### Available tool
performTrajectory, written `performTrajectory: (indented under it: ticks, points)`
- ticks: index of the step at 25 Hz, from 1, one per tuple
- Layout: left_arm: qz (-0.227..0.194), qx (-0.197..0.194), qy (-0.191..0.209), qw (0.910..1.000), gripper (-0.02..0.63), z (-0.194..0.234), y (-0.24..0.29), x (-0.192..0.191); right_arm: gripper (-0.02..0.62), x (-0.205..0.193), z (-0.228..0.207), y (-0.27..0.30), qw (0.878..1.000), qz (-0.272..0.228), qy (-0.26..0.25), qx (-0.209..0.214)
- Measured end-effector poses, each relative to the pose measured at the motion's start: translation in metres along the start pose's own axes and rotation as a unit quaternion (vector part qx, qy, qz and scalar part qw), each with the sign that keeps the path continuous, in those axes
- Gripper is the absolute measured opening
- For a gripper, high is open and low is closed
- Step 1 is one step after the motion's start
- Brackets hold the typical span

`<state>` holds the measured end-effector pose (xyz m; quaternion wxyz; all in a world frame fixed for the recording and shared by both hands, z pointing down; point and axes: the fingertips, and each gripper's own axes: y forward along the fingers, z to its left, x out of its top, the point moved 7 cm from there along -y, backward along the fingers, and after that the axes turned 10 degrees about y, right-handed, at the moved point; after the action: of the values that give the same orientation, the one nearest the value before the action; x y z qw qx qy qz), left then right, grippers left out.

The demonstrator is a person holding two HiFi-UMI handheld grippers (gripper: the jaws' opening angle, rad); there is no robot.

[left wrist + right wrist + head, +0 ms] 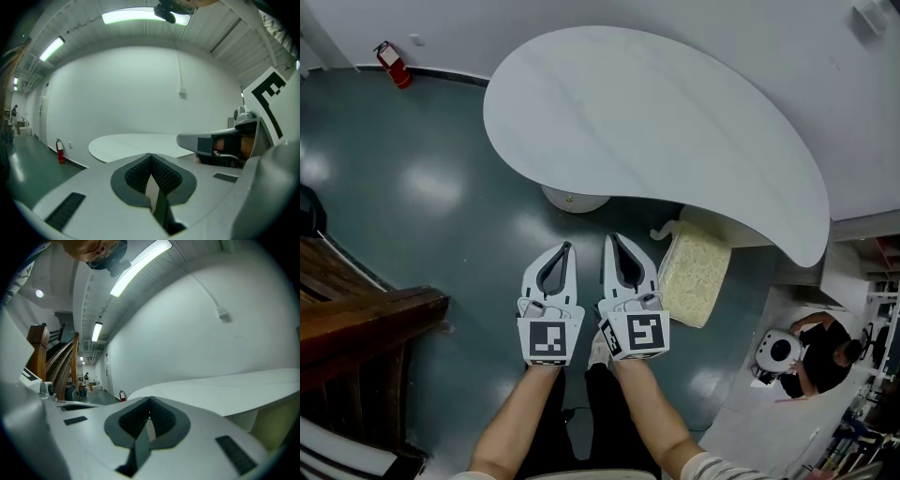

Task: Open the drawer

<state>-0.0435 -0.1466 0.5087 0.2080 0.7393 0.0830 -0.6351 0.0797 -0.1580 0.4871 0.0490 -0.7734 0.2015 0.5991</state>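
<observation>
No drawer front shows in any view. A cream, rough-topped low unit (pixel 696 274) stands on the floor, tucked under the edge of the white curved table (pixel 656 122). My left gripper (pixel 565 247) and right gripper (pixel 612 239) hang side by side above the dark floor, pointing toward the table and short of it. Both are shut with nothing between the jaws. In the left gripper view the left gripper (pixel 151 156) has its pads meeting, with the table (pixel 136 142) beyond. The right gripper (pixel 149 401) is likewise closed, and the table (pixel 234 387) lies ahead of it.
The table's round pedestal base (pixel 574 199) sits just ahead of the grippers. Dark wooden stairs (pixel 356 323) rise at the left. A red fire extinguisher (pixel 394 64) stands by the far wall. A seated person (pixel 825 354) is at the lower right.
</observation>
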Motion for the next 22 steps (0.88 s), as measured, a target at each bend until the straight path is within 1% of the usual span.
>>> performTrajectory:
  ticks: [3, 6, 10, 14, 16, 20, 22]
  points:
    - [-0.001, 0.000, 0.002, 1.0000, -0.006, 0.001, 0.012, -0.013, 0.014, -0.014, -0.006, 0.010, 1.000, 0.001, 0.001, 0.005]
    - [-0.001, 0.002, -0.005, 1.0000, -0.006, -0.002, 0.020, -0.030, 0.014, -0.030, -0.013, 0.015, 1.000, 0.007, -0.001, 0.008]
    - [-0.003, 0.008, -0.010, 0.9999, -0.005, 0.004, 0.032, -0.052, 0.014, -0.049, -0.023, 0.026, 1.000, 0.009, 0.006, 0.003]
    - [-0.022, 0.019, -0.017, 0.9994, -0.006, 0.008, 0.041, -0.064, 0.014, -0.069, -0.033, 0.035, 1.000, 0.010, 0.012, -0.004]
    - [-0.024, 0.020, -0.024, 0.9992, -0.006, 0.010, 0.047, -0.070, 0.014, -0.076, -0.036, 0.040, 1.000, 0.011, 0.013, -0.006]
    - [-0.020, 0.019, -0.021, 0.9994, -0.006, 0.013, 0.066, -0.082, 0.014, -0.086, -0.043, 0.050, 1.000, 0.010, 0.012, -0.007]
    - [-0.027, 0.022, -0.022, 0.9991, -0.006, 0.016, 0.075, -0.088, 0.014, -0.090, -0.045, 0.055, 1.000, 0.011, 0.008, -0.007]
